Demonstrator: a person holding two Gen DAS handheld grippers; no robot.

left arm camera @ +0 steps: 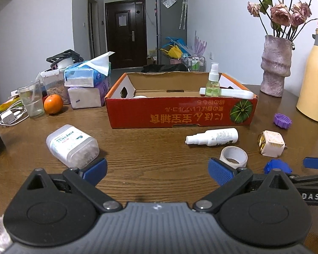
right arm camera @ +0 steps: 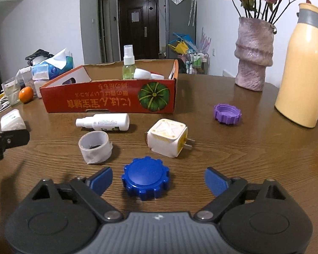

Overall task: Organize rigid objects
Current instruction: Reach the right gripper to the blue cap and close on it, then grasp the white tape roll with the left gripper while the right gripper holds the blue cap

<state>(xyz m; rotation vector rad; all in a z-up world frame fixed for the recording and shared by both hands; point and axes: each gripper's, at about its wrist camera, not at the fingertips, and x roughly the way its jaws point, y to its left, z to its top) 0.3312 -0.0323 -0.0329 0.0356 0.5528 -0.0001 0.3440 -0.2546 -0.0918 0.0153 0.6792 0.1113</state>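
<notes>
your right gripper (right arm camera: 158, 178) stood open around the blue cap (right arm camera: 145, 181), pads clear at 3 and 9 o'clock; your left gripper (left arm camera: 158, 171) gaped over bare table (left arm camera: 150, 148), box (left arm camera: 180, 114) at 12.

**Blue cap between the spread jaws of the right gripper**

The right gripper (right arm camera: 158, 180) hangs low over the wooden counter (right arm camera: 233, 158), jaws wide apart. A blue ridged cap (right arm camera: 145, 180) lies flat between them, clear of both pads. Just beyond it stand a white tape roll (right arm camera: 95, 147) and a white plug adapter (right arm camera: 168, 140) with its prongs pointing right. A white spray bottle (right arm camera: 103, 122) lies on its side before the red cardboard box (right arm camera: 108, 101), which holds an upright green spray bottle (right arm camera: 128, 65). A purple cap (right arm camera: 227, 113) sits near a yellow flask (right arm camera: 303, 72) and a pink vase (right arm camera: 254, 53).
</notes>
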